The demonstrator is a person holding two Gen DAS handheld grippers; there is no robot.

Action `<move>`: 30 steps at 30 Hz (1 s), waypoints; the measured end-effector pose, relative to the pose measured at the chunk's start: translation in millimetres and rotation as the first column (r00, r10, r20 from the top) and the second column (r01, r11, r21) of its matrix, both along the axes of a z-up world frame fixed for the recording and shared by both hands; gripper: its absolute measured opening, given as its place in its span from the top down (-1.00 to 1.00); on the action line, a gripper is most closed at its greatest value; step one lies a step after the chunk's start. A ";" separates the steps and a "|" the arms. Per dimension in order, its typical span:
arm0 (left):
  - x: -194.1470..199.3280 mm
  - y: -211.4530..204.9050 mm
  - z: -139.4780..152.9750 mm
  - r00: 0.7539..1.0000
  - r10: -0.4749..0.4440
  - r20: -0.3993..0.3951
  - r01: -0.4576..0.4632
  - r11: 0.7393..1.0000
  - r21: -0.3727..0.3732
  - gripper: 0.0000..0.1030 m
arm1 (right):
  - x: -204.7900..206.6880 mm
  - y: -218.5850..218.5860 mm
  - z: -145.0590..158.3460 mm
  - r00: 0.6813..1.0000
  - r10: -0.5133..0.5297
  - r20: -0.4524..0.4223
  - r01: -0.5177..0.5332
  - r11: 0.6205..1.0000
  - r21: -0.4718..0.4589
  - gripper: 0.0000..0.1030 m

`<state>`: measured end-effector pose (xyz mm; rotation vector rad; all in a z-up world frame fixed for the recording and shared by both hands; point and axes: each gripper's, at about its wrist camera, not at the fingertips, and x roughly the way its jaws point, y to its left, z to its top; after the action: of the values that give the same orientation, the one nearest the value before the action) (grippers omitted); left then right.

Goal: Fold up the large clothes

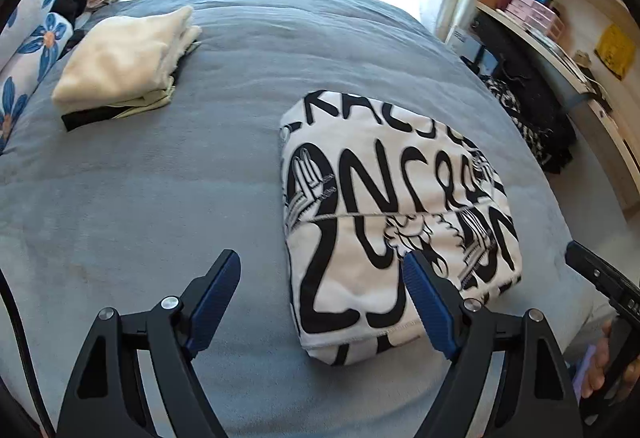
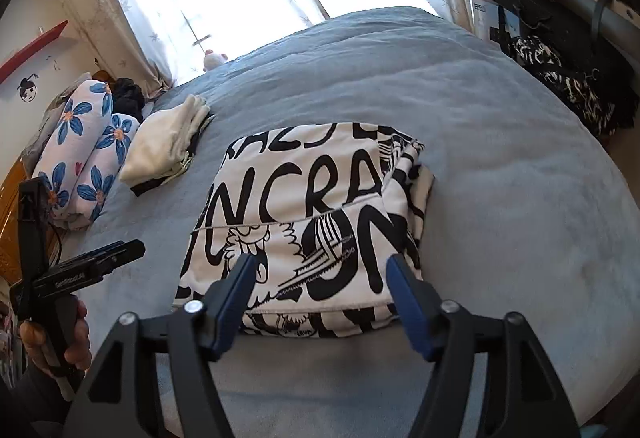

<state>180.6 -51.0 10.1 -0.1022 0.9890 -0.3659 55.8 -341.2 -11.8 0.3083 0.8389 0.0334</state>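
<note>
Printed garment (image 2: pixel 304 222) lies folded just ahead of right gripper (image 2: pixel 320 280) & left gripper (image 1: pixel 322 278); both wide, empty. Cream pile (image 1: pixel 124 61) done too; prob. stacking left.

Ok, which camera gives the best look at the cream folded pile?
The left wrist view: the cream folded pile sits large and unobstructed on the grey bed. The right wrist view shows it smaller, off to the left beside the flowered pillows.
</note>
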 end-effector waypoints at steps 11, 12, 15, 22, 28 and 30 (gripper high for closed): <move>22.5 -11.1 -25.4 0.995 -0.044 -0.086 0.040 0.998 -0.051 -0.59 | 29.4 -18.2 -12.6 0.997 0.014 -0.074 -0.015 1.000 -0.015 -0.35; 24.1 -12.4 -28.1 0.994 -0.049 -0.094 0.044 0.998 -0.055 -0.59 | 31.7 -20.1 -15.7 0.996 0.015 -0.083 -0.015 1.000 -0.008 -0.35; 29.2 -18.8 -37.3 0.990 -0.075 -0.120 0.067 0.995 -0.069 -0.60 | 40.4 -30.5 -29.4 0.993 0.013 -0.115 -0.009 0.999 0.032 -0.36; 43.9 -35.4 -70.4 0.971 -0.117 -0.208 0.099 0.990 -0.097 -0.71 | 60.7 -56.0 -65.9 0.982 0.020 -0.186 0.010 0.987 0.161 -0.42; 58.1 -43.1 -100.9 0.952 -0.107 -0.286 0.077 0.991 -0.114 -0.73 | 75.5 -70.5 -93.8 0.972 0.045 -0.230 0.012 0.971 0.237 -0.42; 62.0 -44.9 -106.1 0.951 -0.106 -0.290 0.074 0.990 -0.119 -0.79 | 80.0 -74.2 -100.9 0.970 0.050 -0.239 0.012 0.968 0.252 -0.42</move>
<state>242.6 -95.9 -96.0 -0.2146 1.2733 -0.4972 135.8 -415.3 -112.7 0.5518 1.0845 0.1228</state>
